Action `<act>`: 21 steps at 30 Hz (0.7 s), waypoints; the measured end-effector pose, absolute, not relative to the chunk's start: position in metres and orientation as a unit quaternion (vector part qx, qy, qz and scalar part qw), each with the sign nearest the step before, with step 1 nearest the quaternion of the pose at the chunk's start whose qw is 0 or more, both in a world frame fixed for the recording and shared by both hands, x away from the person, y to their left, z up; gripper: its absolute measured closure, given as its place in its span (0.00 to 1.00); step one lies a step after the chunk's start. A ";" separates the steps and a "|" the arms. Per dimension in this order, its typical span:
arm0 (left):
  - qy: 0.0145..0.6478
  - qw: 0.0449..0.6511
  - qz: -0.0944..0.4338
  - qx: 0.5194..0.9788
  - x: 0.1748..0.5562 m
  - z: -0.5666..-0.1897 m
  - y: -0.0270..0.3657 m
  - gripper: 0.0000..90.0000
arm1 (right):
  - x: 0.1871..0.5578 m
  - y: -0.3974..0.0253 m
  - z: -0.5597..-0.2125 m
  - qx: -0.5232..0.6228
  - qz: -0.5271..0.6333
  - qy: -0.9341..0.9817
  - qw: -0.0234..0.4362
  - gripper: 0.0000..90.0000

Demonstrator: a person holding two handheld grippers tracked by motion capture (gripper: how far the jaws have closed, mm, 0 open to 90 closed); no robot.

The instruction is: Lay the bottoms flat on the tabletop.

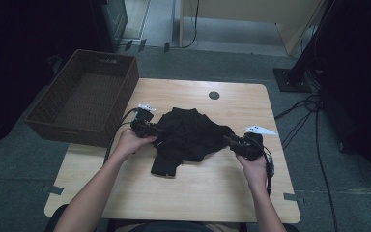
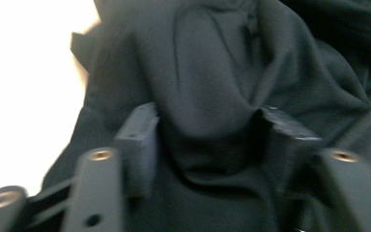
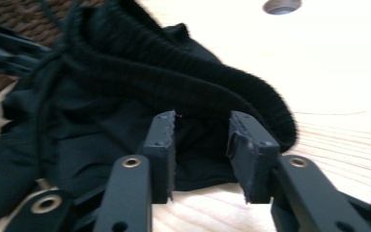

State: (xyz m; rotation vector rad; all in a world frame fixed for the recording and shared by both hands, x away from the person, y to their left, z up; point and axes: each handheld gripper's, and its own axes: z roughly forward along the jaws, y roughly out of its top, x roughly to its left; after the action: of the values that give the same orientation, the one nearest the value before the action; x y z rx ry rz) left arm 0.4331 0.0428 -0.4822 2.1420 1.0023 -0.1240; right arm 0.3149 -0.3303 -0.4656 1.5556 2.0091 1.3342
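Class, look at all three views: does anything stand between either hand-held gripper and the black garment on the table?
Nothing visible does. The left hand-held gripper has open jaws already around a fold of the black garment, and the right hand-held gripper is open at its ribbed edge.

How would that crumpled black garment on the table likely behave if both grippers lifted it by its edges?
The black garment would probably sag and drape, since it lies in soft folds. Its ribbed band looks thicker, so it may give the right gripper a firmer bite. The left gripper straddles a loose fold, which could bunch or slip. It seems light.
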 end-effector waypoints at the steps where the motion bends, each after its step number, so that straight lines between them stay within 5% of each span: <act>1: 0.392 0.377 -0.048 0.838 0.433 -0.482 0.043 0.55 | 0.315 -0.330 -0.466 0.537 0.461 0.694 0.135 0.72; 7: 0.400 0.377 -0.042 0.835 0.417 -0.487 0.045 0.63 | 0.322 -0.310 -0.480 0.524 0.433 0.728 0.093 0.72; 21: 0.402 0.378 -0.051 0.832 0.386 -0.491 0.046 0.66 | 0.350 -0.297 -0.504 0.531 0.402 0.738 0.109 0.70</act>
State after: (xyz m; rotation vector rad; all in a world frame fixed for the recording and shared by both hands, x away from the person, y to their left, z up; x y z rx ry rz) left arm 0.3864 0.0458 -0.4914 2.1276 1.0269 -0.1300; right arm 0.3504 -0.2967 -0.5042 1.5624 2.1700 1.1834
